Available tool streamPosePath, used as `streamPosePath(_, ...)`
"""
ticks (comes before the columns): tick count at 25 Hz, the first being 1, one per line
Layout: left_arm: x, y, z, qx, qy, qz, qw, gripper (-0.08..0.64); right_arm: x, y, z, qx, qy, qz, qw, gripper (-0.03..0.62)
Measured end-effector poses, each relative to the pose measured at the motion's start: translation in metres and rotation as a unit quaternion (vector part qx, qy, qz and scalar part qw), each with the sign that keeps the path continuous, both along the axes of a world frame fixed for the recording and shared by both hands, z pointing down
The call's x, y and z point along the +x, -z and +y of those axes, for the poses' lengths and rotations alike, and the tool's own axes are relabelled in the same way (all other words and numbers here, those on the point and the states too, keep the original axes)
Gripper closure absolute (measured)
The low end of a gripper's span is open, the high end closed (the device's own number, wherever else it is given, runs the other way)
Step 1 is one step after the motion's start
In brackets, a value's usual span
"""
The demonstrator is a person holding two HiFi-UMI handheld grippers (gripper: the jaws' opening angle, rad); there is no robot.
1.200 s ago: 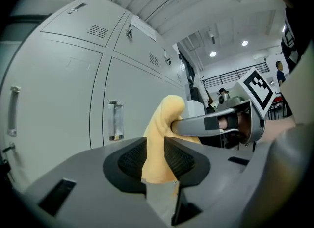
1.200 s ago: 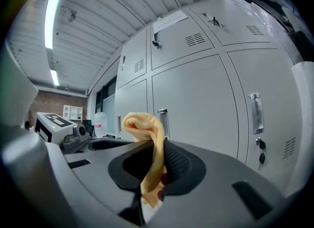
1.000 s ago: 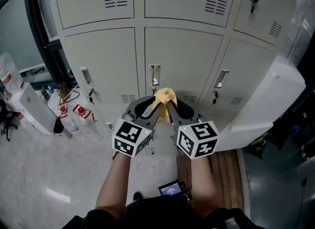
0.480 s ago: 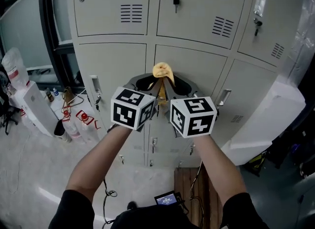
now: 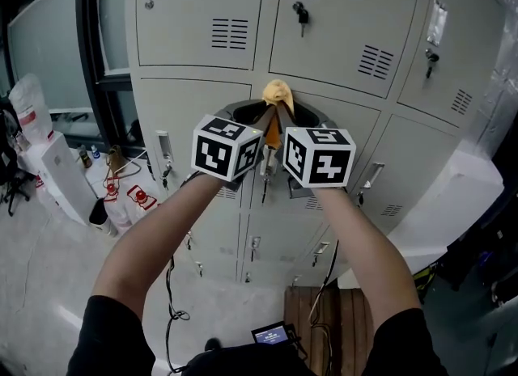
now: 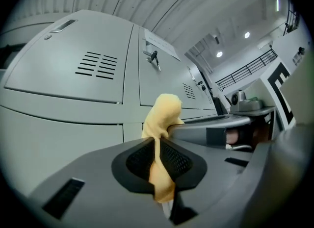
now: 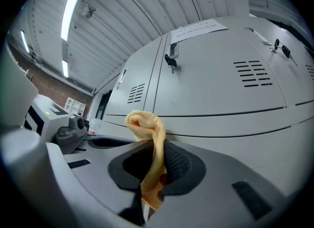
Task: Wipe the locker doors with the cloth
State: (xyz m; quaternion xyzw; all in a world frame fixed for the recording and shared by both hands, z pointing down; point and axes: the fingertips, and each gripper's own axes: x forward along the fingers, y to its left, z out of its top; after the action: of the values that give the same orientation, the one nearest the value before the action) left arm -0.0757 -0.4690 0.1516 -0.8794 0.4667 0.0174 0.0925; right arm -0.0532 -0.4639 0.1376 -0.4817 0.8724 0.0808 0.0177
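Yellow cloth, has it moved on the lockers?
Yes, the crumpled yellow cloth rose from the centre grey locker door's handle height to its top edge.

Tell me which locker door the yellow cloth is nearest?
The centre door of the middle row: the cloth, held in the left gripper and right gripper, sits at its top edge, directly below the upper door with a key.

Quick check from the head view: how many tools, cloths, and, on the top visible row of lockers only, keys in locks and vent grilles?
tools: 2, left tool and right tool, both shut on the cloth
cloth: 1
keys: 2
vent grilles: 3
Total: 8
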Motion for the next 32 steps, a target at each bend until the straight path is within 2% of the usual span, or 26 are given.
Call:
streamPosePath(4,0.0,0.0,-0.002,0.001,0.0,-0.007,1.0,0.515,0.0,0.002,-0.007,-0.008,0.008,-0.01,1.0,0.517)
streamPosePath(10,0.0,0.0,-0.003,-0.001,-0.009,-0.018,0.9998,0.515,-0.001,0.002,-0.01,0.007,-0.001,0.003,1.0,0.517)
streamPosePath(15,0.001,0.0,-0.003,-0.013,-0.004,-0.005,0.9999,0.515,0.0,0.002,-0.01,0.008,-0.008,0.008,1.0,0.517)
streamPosePath(19,0.005,0.001,-0.002,-0.009,0.003,-0.014,0.9999,0.517,0.005,0.002,-0.009,0.012,-0.018,0.01,1.0,0.517)
streamPosePath(32,0.061,-0.001,-0.002,-0.011,-0.024,-0.029,0.9992,0.518,0.062,0.0,-0.009,0.004,-0.05,-0.002,0.999,0.517)
